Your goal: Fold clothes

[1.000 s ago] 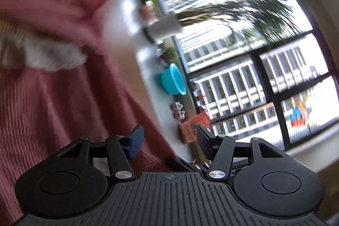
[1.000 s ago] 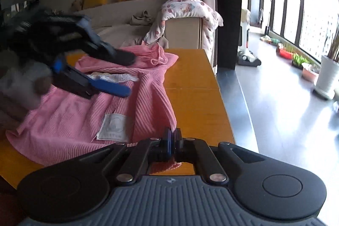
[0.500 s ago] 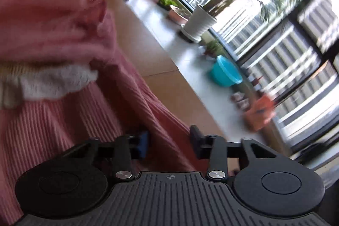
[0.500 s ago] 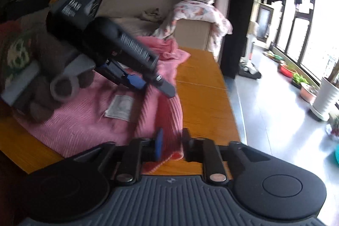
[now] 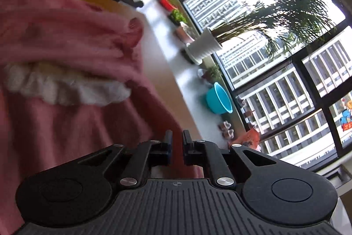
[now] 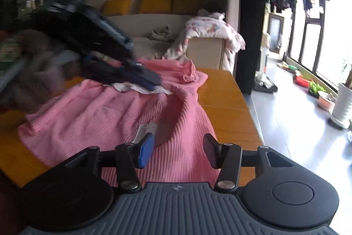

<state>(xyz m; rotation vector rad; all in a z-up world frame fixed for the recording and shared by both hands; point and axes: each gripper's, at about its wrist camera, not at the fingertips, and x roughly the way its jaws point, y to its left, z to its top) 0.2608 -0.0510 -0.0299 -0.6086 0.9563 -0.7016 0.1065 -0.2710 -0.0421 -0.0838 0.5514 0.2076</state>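
Observation:
A pink ribbed garment lies rumpled on the orange wooden table, with a white label showing near its front. In the left wrist view the garment fills the left side, its white lace trim under a bunched fold. My left gripper has its fingers nearly together, pinching pink cloth. From the right wrist view it appears blurred as the left gripper over the far part of the garment, held by a hand. My right gripper stands open just above the garment's near edge, holding nothing.
The table's right edge drops to a shiny floor. A sofa with a floral blanket stands behind the table. A white plant pot, a blue basin and small pots line the window.
My left gripper went from open to pinched on the pink cloth. My right gripper, shut on the garment's hem a second ago, has opened and let it go.

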